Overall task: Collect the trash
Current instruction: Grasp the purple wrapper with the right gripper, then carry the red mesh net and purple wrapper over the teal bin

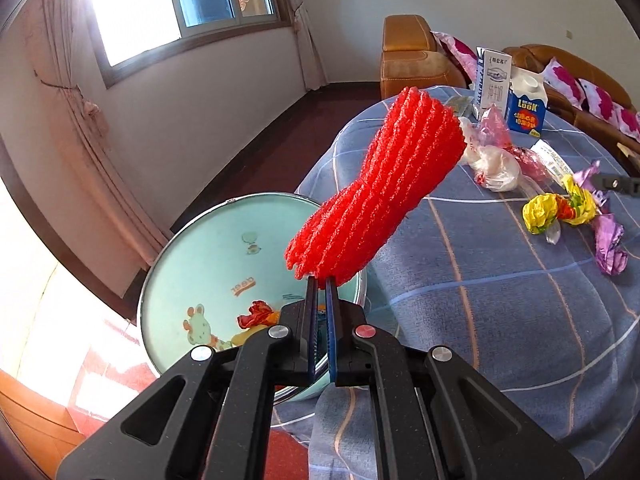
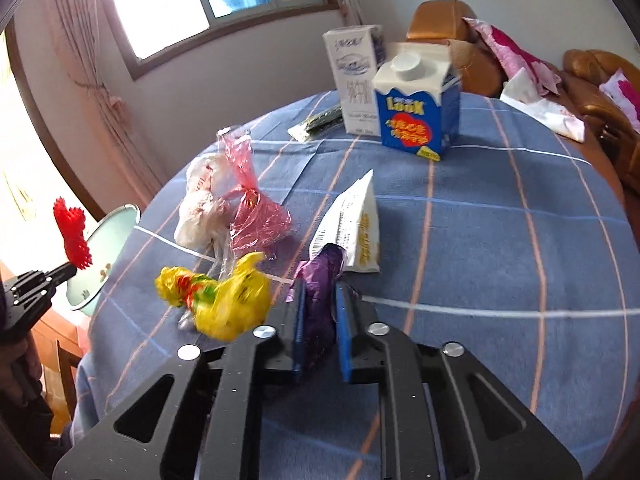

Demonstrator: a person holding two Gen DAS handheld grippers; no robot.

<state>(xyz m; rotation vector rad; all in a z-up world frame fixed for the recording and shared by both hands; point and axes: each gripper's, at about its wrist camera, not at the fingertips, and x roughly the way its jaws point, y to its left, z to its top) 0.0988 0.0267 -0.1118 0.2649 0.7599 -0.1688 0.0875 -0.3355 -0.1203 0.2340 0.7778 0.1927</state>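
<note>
the left gripper (image 1: 321,280) is clenched on the lower end of a red foam fruit net (image 1: 372,192), a ribbed, mesh-textured sleeve, pinched narrow at the grip and flaring wide at its free top; it is held tilted in the air above the rim of a pale green enamel basin (image 1: 208,264) beside the table; a crumpled red and yellow wrapper (image 1: 256,314) lies in the basin; the right gripper (image 2: 320,312) grasps a crinkled purple wrapper (image 2: 322,280) between its blue pads, over the blue checked tablecloth (image 2: 480,240); a blurred yellow wrapper (image 2: 224,300) is just beside it; a blue milk carton (image 2: 416,112) stands farther back.
</note>
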